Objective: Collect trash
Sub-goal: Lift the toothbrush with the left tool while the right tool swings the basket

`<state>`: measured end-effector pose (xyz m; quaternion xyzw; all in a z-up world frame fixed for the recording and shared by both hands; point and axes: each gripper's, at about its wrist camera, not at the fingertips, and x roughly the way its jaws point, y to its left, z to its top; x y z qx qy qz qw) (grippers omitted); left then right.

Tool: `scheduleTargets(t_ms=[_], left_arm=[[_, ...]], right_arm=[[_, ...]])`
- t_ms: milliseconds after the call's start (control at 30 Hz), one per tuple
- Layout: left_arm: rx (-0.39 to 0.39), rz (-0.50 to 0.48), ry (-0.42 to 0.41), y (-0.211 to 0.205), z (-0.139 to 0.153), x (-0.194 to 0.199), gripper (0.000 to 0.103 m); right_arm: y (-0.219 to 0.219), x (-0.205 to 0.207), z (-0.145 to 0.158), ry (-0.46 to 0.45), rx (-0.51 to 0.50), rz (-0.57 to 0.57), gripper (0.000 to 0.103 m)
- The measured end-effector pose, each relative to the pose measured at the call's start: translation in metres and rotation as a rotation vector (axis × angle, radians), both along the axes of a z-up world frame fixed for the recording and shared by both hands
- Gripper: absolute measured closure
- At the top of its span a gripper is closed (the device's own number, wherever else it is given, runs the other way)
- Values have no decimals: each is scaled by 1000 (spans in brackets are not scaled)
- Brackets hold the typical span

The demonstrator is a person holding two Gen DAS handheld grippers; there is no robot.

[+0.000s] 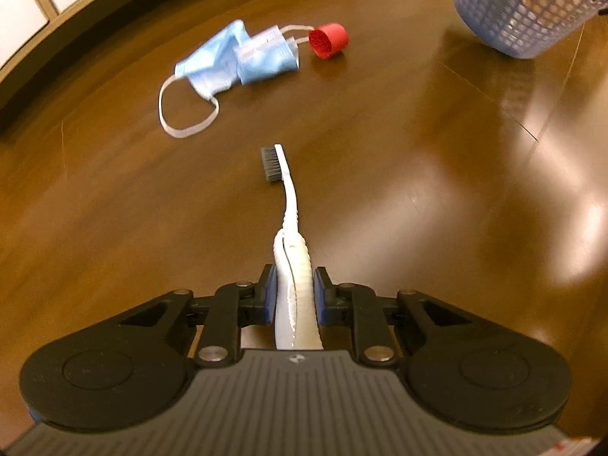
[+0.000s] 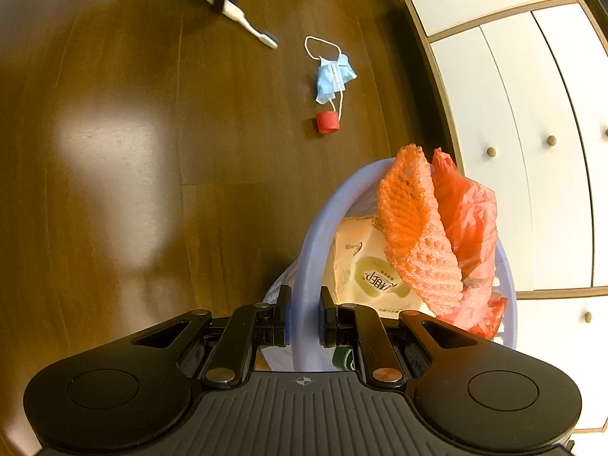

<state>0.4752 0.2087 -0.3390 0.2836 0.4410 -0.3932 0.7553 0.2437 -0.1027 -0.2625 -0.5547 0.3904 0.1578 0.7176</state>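
Here the left gripper (image 1: 294,288) has its jaws clamped on a white toothbrush (image 1: 289,235) above the floor (image 1: 380,190). The right gripper (image 2: 306,315) pinches the rim of the lavender basket (image 2: 315,228) of trash.

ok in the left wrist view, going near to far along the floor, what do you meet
left gripper shut on the toothbrush → blue face mask → red cap → lavender basket, far right
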Motion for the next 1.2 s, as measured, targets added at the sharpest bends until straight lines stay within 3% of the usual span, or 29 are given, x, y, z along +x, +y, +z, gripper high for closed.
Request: scheduleTargets(t_ms=[233, 333, 433, 867, 1067, 1200], left_arm=[[-38, 41, -14, 19, 19, -25, 87], [-70, 40, -26, 16, 31, -28, 87], [-99, 36, -34, 12, 41, -30, 87], [-123, 84, -50, 12, 50, -28, 87], [-145, 100, -60, 11, 60, -28, 87], [-155, 106, -71, 11, 66, -29, 87]], right_arm=[[0, -7, -2, 20, -30, 44, 94], [0, -7, 7, 17, 18, 32, 94], [-7, -1, 20, -4, 100, -32, 94], [-29, 21, 49, -72, 255, -292, 92], [-43, 19, 81, -62, 456, -423, 92], [-70, 6, 115, -52, 694, -568, 92]])
